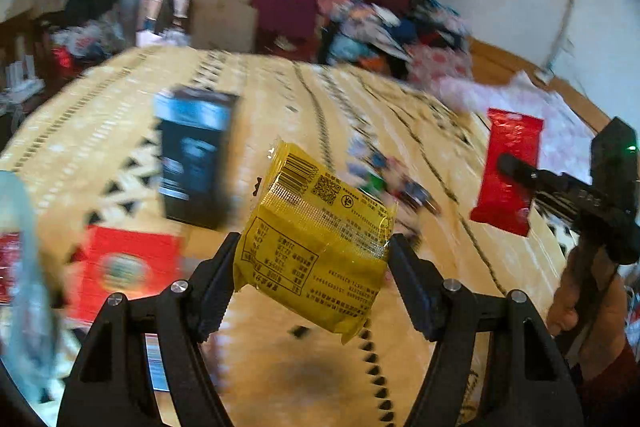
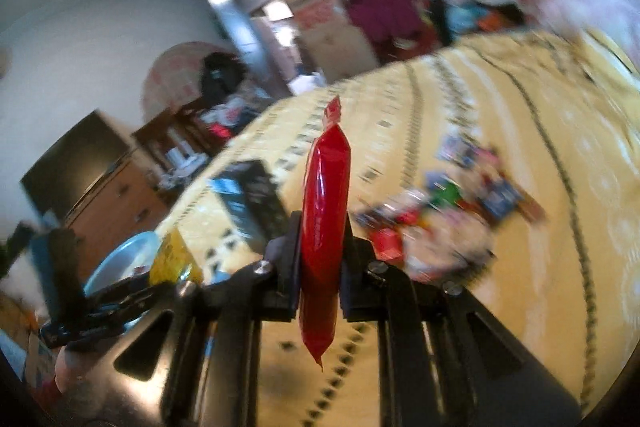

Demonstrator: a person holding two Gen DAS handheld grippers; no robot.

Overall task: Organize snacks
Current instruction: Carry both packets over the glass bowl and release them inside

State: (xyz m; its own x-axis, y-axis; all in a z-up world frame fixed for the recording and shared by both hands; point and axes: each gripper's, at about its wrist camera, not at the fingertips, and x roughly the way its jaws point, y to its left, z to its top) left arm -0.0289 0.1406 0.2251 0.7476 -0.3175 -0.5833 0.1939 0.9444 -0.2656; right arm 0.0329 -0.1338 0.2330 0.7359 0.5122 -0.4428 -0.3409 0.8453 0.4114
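yellow pack point(image 1: 316, 239) sits gripped between the left gripper's point(image 1: 314, 269) jaws, lifted over the patterned bed point(image 1: 360, 95). red pack point(image 2: 325, 227) stands on edge, clenched in the right gripper's point(image 2: 320, 267) jaws, above a blurred snack pile point(image 2: 440, 211). black box point(image 1: 194, 155) lies beyond.

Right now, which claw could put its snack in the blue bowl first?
Probably the left claw, holding the yellow packet. In the right wrist view it sits right beside the blue bowl, while the right claw with its red packet is farther off.
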